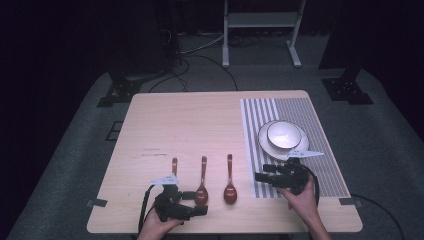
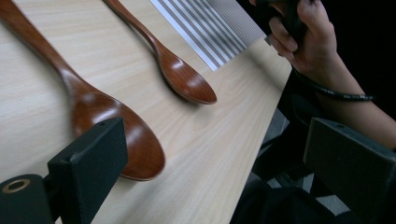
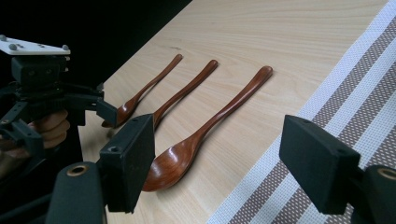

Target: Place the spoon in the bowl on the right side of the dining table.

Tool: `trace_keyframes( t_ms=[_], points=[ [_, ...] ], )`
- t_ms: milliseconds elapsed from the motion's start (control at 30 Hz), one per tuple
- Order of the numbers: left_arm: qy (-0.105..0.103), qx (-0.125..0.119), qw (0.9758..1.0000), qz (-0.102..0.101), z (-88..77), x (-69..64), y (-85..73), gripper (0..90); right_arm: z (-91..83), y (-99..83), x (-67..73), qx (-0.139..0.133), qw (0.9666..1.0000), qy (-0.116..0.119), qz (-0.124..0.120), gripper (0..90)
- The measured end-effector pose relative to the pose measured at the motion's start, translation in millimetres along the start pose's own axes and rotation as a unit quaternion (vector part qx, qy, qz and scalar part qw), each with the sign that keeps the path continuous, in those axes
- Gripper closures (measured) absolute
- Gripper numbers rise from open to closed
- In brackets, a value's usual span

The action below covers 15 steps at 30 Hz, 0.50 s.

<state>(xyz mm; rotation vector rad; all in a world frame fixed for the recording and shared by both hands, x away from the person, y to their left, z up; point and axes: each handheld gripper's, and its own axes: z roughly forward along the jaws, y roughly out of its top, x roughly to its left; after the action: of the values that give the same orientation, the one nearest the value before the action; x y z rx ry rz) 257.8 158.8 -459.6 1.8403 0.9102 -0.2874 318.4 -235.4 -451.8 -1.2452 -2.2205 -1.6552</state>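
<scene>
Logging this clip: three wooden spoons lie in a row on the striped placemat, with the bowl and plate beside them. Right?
Not quite. The three wooden spoons lie on the bare wooden table, left of the striped placemat, as the high view shows. The bowl sits on the plate, on the placemat.

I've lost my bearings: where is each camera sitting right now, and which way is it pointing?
High view: above the near table edge, looking forward and down on the light wooden table; both forearms enter at the bottom.
Left gripper view: on the left hand-held gripper, aimed rightward across two brown wooden spoons toward the other hand.
Right gripper view: on the right hand-held gripper, aimed leftward over the grey-and-white striped placemat.
Shared: the spoons.
</scene>
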Motion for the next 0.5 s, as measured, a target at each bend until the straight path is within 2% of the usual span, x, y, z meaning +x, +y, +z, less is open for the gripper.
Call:
trace_keyframes(
  t_ms=[367, 500],
  points=[
    [-0.016, 0.024, 0.9996, -0.001, 10.0, -2.1, -2.5, 5.3, 7.6, 5.6, 3.0, 0.009, 0.9999, 0.002, -0.005, 25.7],
    [-0.013, 0.034, 0.9993, -0.004, 13.5, -0.7, -3.4, 5.3, 9.2, 7.6, 4.7, 0.008, 0.9999, 0.003, -0.008, 25.7]
  ],
)
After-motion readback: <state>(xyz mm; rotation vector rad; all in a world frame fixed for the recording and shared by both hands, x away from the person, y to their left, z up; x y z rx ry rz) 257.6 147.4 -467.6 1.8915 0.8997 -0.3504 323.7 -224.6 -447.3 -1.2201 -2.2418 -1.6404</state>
